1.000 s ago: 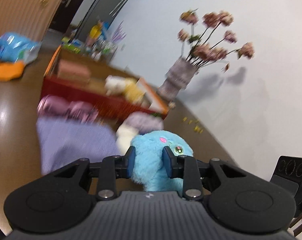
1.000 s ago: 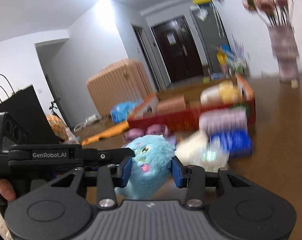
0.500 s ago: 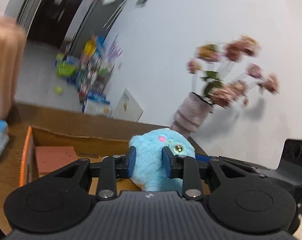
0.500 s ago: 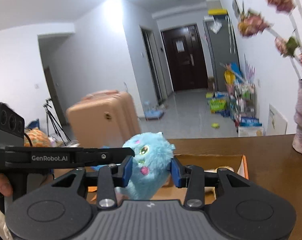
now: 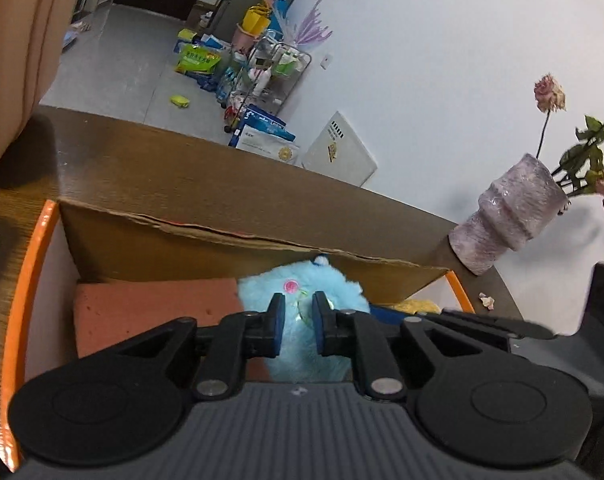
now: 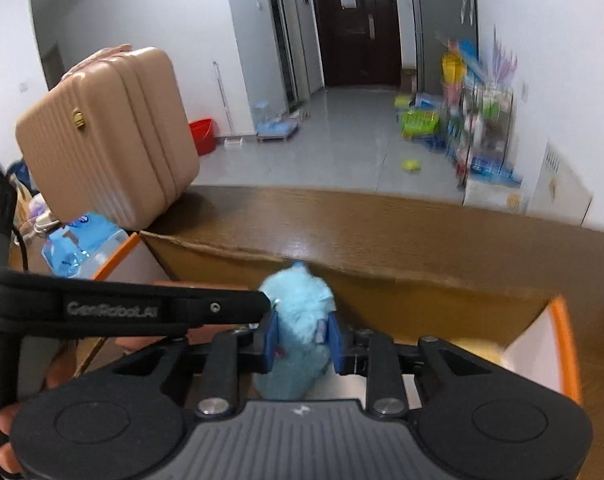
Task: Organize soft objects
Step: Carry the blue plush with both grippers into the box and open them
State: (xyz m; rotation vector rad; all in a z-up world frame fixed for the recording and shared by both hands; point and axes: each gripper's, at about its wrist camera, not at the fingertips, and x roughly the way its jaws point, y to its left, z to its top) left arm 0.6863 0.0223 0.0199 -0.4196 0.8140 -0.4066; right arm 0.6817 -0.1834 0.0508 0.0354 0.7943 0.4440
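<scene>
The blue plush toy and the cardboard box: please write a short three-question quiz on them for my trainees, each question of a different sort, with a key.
1. True or false: both grippers pinch the blue plush toy.
2. Multiple choice: what lies in the cardboard box to the left of the toy in the left wrist view? A) a glass bottle B) a reddish-brown block C) a metal spoon
3. Fill in: the vase stands ____ the box, on the table.

Key: 1 true: left gripper and right gripper are both shut on it. 2 B. 3 outside.
</scene>
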